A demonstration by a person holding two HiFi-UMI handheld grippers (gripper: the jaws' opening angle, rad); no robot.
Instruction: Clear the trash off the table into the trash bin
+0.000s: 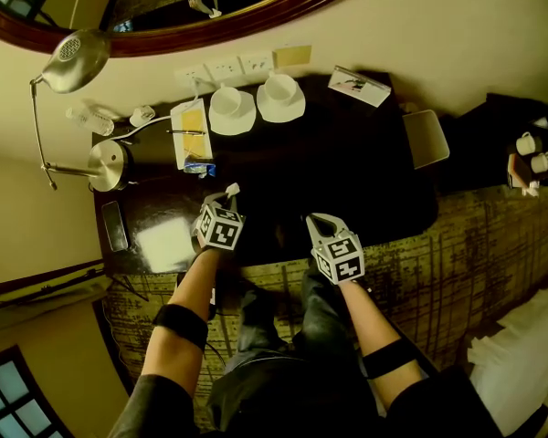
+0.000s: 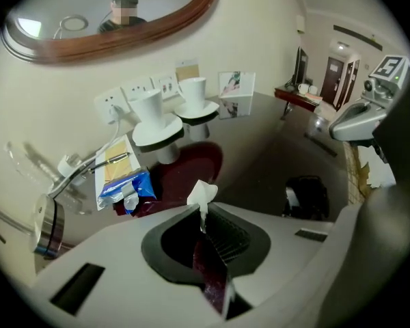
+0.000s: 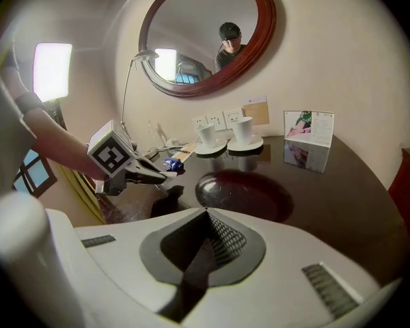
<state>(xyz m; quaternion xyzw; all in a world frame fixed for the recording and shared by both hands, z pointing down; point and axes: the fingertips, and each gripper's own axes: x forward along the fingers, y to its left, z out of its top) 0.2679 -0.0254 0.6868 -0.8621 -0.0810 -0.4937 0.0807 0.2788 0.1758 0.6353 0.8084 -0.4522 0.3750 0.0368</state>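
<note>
Here, the left claw (image 2: 202, 212) is pressed together on one white scrap (image 2: 203, 193) of crumpled paper, which sticks up from between its tips above the dark tabletop (image 1: 347, 172). The right claw (image 3: 206, 214) is shut tight with nothing between its tips, and it sits just to the right of the left one, near the front edge of the tabletop.

One blue wrapper (image 2: 126, 188) lies on the tabletop ahead of the left claw and a little to its left. It carries white print that is too small to read. Just beyond it lies one notepad (image 1: 193, 115) with one pen (image 1: 187, 132) laid across it.

Farther ahead of both claws stand two white cups (image 1: 231, 104), each turned upside down on its own saucer, so there are two saucers (image 1: 280, 109) side by side near the wall. Ahead and to the right of the right claw stands one folded card (image 3: 309, 127) with a picture and lines of text that cannot be made out.

Three wall sockets (image 1: 226, 67) sit in a row behind the cups. One oval mirror (image 3: 205, 33) hangs above them, and one lamp (image 1: 73, 55) bends over the tabletop far to the left of the left claw.
</note>
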